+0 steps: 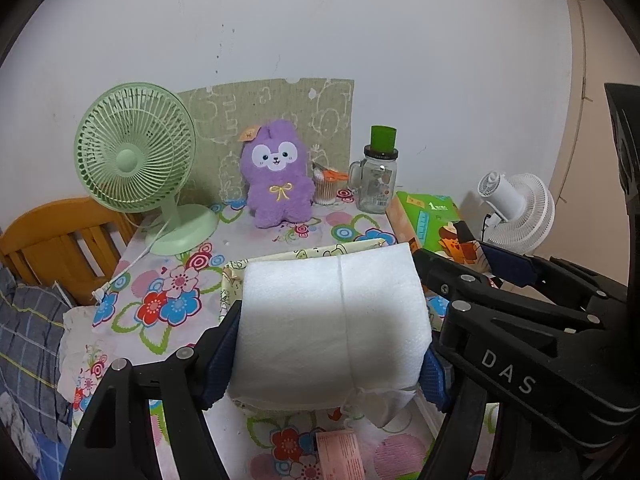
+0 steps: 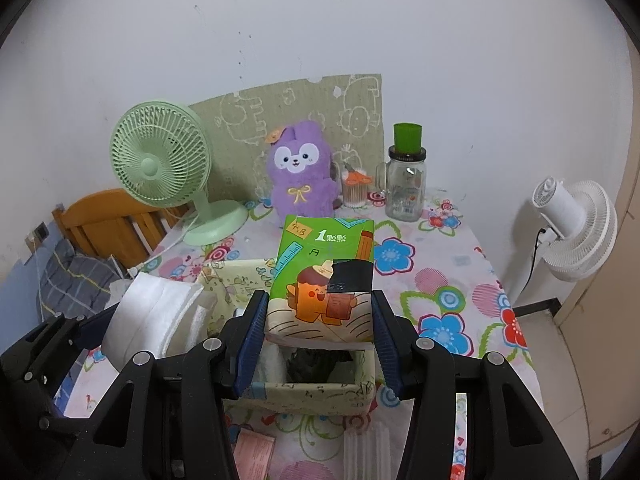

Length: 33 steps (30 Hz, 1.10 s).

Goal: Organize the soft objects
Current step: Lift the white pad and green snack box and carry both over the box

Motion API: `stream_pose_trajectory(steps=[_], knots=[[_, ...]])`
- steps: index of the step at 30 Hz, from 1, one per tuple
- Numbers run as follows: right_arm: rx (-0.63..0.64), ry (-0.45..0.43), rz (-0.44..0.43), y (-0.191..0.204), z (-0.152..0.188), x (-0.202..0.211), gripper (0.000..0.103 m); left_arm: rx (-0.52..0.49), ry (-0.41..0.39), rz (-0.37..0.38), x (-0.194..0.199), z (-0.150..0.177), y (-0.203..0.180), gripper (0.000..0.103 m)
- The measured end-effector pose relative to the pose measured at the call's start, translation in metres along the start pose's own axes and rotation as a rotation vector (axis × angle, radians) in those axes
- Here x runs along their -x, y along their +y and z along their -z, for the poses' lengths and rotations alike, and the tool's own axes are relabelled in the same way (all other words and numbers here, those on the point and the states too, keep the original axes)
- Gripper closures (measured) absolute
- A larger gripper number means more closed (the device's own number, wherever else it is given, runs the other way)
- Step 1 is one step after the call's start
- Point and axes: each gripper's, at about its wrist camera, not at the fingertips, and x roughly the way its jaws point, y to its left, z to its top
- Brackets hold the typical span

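Left gripper (image 1: 332,364): pinching white foam pack (image 1: 334,320) above storage box (image 2: 312,392); right gripper (image 2: 318,336): clamping green tissue pack (image 2: 324,276) over box, plush toy (image 2: 300,170) at 12 o'clock; risk: both packs soft, may jam together at the opening.

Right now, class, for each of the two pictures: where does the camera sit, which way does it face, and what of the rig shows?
Left wrist: on the left gripper, facing the wall; its fingers squeeze a white pack; the right gripper shows.
Right wrist: on the right gripper, same facing; it holds a green tissue pack over a fabric box.
Shared: purple plush, green fan, glass jar.
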Motion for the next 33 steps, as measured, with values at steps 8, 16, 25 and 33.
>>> stream_pose_trajectory(steps=[8,16,25,33], knots=[[0.002,0.034,0.008,-0.002,-0.005,-0.026,0.050,0.026,0.046,-0.005,-0.029,-0.004,0.007,0.026],[0.003,0.079,0.003,-0.003,-0.006,-0.056,0.050,0.063,0.115,-0.011,-0.064,-0.005,0.016,0.026],[0.005,0.123,-0.018,0.000,-0.005,-0.085,0.049,0.078,0.169,-0.022,-0.093,0.001,0.024,0.026],[0.025,0.190,-0.053,0.008,0.000,-0.105,0.039,0.089,0.185,-0.046,-0.106,0.007,0.030,0.013]])
